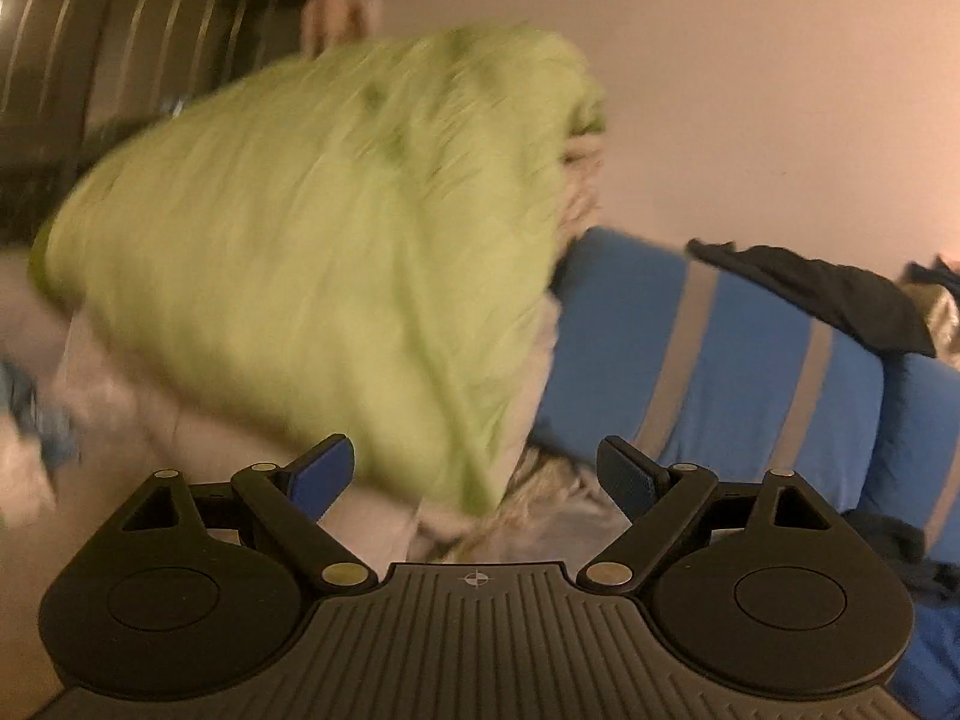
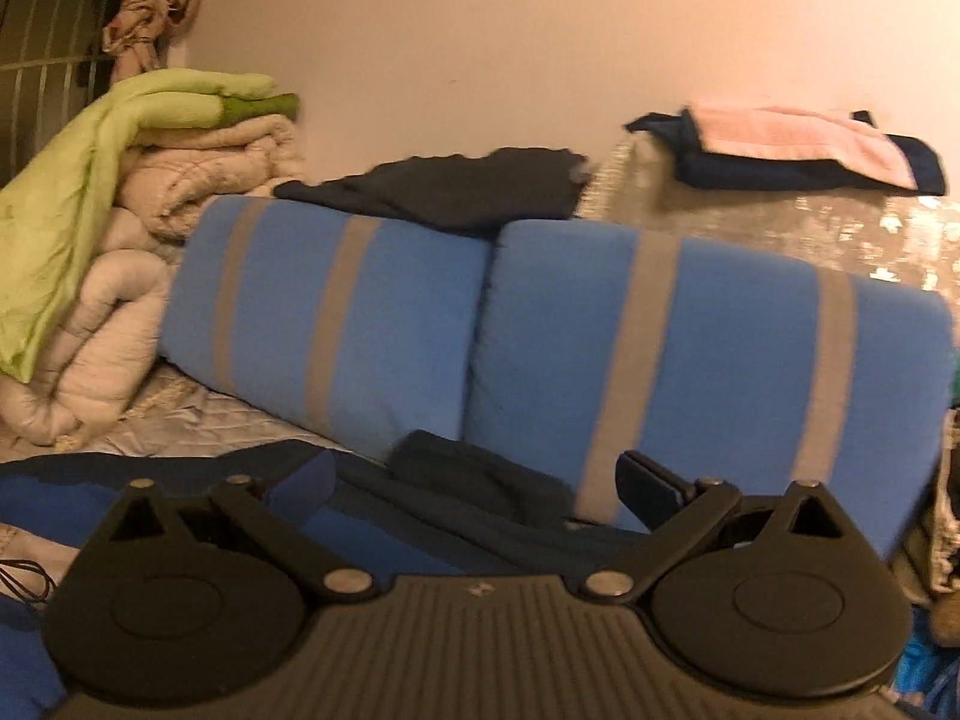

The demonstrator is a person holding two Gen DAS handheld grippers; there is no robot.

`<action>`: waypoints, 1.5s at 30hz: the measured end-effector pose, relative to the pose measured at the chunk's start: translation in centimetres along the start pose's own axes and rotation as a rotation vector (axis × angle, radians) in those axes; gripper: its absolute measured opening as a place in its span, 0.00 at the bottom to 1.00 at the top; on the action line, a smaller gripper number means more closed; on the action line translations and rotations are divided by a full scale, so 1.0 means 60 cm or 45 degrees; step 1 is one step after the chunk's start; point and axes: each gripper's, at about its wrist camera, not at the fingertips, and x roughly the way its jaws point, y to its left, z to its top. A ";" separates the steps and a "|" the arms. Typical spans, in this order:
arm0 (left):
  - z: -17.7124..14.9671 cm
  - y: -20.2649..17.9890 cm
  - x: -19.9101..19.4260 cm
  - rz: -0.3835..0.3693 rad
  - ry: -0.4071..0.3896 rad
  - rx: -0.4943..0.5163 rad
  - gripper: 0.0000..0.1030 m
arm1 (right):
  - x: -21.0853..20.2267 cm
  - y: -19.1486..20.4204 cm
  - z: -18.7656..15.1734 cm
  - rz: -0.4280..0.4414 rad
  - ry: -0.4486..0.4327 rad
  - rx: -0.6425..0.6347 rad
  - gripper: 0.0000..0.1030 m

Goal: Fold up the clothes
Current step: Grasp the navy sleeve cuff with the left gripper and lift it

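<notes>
A lime green cloth (image 1: pixel 312 240) fills the left wrist view, blurred, draped over a pile of beige quilts (image 1: pixel 540 480). My left gripper (image 1: pixel 474 474) is open just below the cloth's lower corner, with nothing between its fingers. In the right wrist view the same green cloth (image 2: pixel 72 192) lies on the beige quilts (image 2: pixel 108 312) at far left. My right gripper (image 2: pixel 480 486) is open over a dark blue garment (image 2: pixel 420 510) spread on the bed, with nothing held. A dark garment (image 2: pixel 456 186) lies on top of the blue pillows.
Two blue pillows with grey stripes (image 2: pixel 540 348) lean against the wall behind the bed. A folded pink and navy stack (image 2: pixel 804 150) sits on a shiny cover (image 2: pixel 840 234) at the back right. A curtain (image 2: pixel 150 12) and window bars (image 2: pixel 42 60) stand at the far left.
</notes>
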 end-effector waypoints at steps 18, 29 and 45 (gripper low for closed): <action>-0.267 0.205 0.047 -0.039 0.261 -0.775 0.85 | 0.050 0.081 -0.078 0.197 0.050 0.106 1.00; -0.345 0.234 0.107 -0.038 0.340 -1.093 0.45 | 0.028 0.026 -0.078 0.106 0.070 0.112 1.00; -0.138 0.019 0.036 0.107 0.021 -0.076 0.09 | 0.069 0.055 -0.142 0.146 0.195 0.122 1.00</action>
